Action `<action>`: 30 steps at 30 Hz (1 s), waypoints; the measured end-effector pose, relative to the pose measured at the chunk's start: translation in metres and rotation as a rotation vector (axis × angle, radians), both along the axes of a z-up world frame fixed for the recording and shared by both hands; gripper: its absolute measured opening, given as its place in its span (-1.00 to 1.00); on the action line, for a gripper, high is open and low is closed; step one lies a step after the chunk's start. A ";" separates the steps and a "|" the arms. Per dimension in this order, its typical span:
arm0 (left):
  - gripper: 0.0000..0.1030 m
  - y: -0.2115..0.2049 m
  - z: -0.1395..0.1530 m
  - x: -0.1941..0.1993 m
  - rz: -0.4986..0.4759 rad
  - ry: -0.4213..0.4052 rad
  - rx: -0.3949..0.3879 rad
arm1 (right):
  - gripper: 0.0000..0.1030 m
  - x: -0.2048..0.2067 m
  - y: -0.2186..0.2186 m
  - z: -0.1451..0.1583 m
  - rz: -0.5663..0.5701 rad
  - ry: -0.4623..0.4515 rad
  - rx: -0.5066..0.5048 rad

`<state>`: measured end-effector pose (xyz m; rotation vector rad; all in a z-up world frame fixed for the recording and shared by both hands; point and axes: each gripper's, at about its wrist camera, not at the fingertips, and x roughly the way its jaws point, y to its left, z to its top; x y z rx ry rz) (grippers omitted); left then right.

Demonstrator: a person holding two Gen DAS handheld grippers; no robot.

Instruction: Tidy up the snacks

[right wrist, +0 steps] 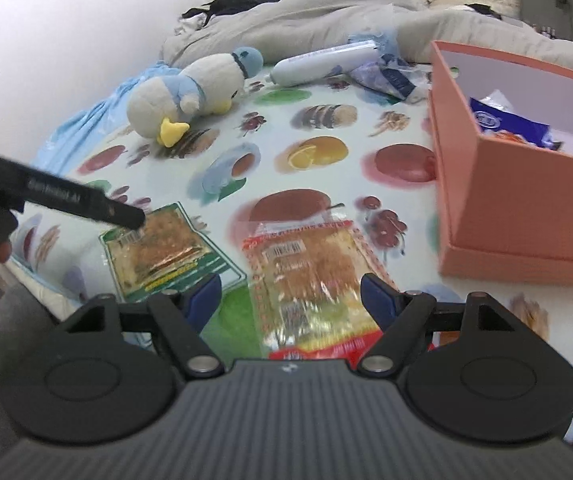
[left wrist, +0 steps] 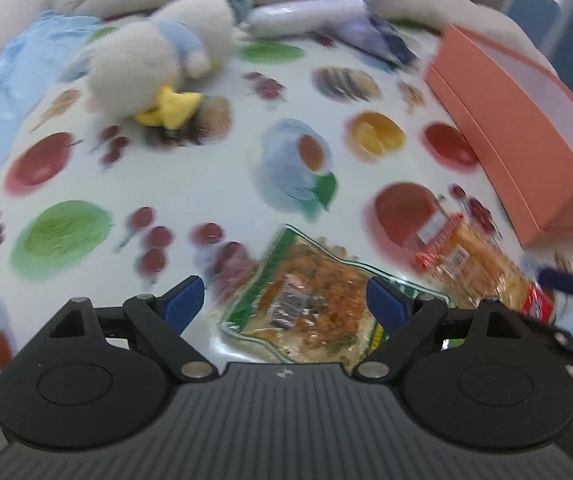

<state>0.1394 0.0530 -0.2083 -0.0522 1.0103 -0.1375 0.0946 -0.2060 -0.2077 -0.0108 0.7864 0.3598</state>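
A green-edged snack packet (left wrist: 306,300) lies flat on the fruit-print cloth (left wrist: 190,184), between the blue pads of my open left gripper (left wrist: 286,300). A red-edged snack packet (left wrist: 482,268) lies to its right. In the right wrist view the red-edged packet (right wrist: 306,276) lies between the pads of my open right gripper (right wrist: 290,296), and the green-edged packet (right wrist: 162,248) sits to its left under the left gripper's finger (right wrist: 86,200). The salmon box (right wrist: 526,184) at the right holds a blue snack packet (right wrist: 506,120). It also shows in the left wrist view (left wrist: 518,132).
A plush penguin (right wrist: 190,92) lies on the cloth at the back left. A white tube-shaped pack (right wrist: 322,62) and a crumpled blue-and-clear bag (right wrist: 390,74) lie at the back. Grey bedding (right wrist: 306,16) is piled behind them.
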 end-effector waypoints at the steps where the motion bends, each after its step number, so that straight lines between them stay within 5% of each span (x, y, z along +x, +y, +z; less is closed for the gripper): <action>1: 0.78 -0.001 -0.003 0.002 -0.012 0.002 -0.004 | 0.64 0.006 0.002 -0.003 0.008 0.008 -0.014; 10: 0.79 -0.014 -0.028 0.016 -0.158 0.022 0.086 | 0.76 0.031 0.007 -0.024 0.066 0.042 -0.094; 17: 0.99 -0.023 -0.042 0.021 -0.276 0.039 0.132 | 0.80 0.032 0.004 -0.038 0.091 0.042 -0.104; 26: 1.00 -0.023 -0.050 0.017 -0.275 0.029 0.118 | 0.81 0.033 0.009 -0.042 0.094 0.030 -0.119; 30: 0.92 -0.028 -0.048 0.016 -0.277 0.032 0.122 | 0.61 0.032 0.012 -0.039 0.118 0.034 -0.123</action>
